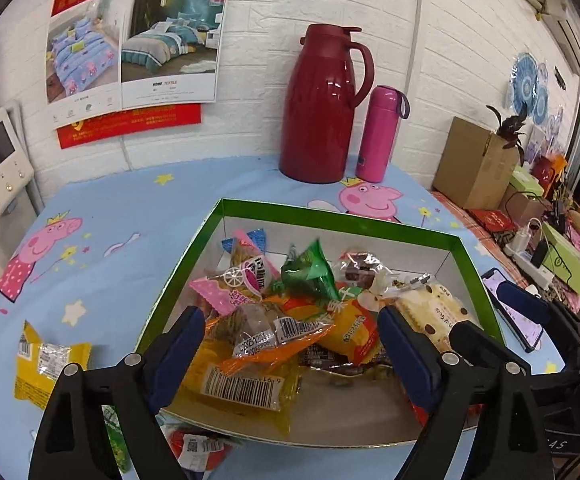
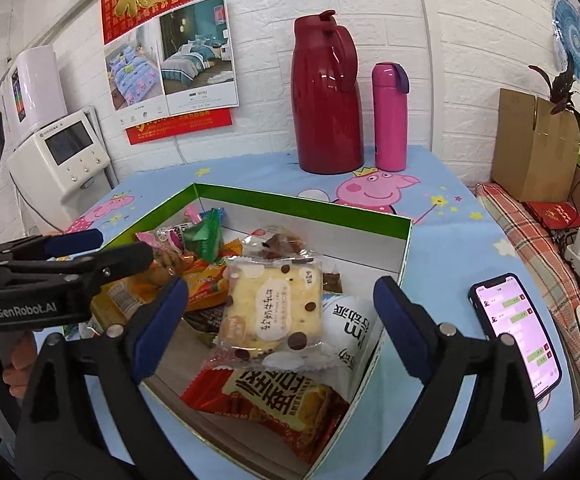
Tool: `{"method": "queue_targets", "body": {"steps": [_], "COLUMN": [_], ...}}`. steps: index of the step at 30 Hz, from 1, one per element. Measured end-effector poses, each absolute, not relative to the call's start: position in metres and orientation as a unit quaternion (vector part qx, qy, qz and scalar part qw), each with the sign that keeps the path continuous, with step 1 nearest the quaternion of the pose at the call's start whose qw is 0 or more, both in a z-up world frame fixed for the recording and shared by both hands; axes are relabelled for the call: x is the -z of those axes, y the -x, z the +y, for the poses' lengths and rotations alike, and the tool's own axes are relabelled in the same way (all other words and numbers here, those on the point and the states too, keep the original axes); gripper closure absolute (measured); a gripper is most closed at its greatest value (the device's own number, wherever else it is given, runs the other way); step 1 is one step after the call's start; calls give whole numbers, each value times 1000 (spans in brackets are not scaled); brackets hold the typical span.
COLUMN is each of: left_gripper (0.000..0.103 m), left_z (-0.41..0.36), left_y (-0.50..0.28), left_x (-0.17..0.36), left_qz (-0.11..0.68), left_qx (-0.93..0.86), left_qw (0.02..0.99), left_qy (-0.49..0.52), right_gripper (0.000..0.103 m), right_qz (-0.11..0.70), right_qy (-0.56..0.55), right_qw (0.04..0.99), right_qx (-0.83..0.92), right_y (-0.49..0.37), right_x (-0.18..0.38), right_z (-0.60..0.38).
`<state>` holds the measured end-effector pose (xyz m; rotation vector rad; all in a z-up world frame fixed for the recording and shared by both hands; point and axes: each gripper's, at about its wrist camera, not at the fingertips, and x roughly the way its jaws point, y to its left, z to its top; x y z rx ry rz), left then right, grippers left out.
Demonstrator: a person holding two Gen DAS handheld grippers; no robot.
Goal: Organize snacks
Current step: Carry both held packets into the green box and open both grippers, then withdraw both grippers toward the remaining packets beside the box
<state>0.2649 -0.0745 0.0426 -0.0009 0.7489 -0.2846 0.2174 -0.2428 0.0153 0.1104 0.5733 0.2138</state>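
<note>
I see both my left gripper (image 1: 290, 344) and right gripper (image 2: 280, 314) spread wide and empty above the green-rimmed box (image 1: 330, 218) heaped with snacks. A yellow packet (image 1: 46, 364) lies outside left; a phone (image 2: 518, 330) lies right; a red jug (image 2: 326, 96) and pink flask (image 2: 389, 118) stand behind.

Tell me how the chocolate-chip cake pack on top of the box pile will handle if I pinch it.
The cake pack looks soft and probably light: a spongy slab in loose clear wrap, so hard pinching may squash it. The glossy film could slip. It lies tilted on other packets in the green box, so it may slide when nudged.
</note>
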Motion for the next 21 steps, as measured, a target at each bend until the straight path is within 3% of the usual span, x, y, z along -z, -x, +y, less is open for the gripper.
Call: {"method": "queue_targets", "body": {"steps": [21], "left_gripper": [13], "left_z": [-1], "left_y": [-188], "left_x": [-68], "left_qz": [343], "left_qx": [96], "left_qw": [934], "left_qy": [25], "right_gripper": [1], "right_qz": [243], "right_qy": [-67], "right_qw": [953], "right_qx": [-170], "right_y": [-137], "right_x": [-51], "right_z": [-196]}}
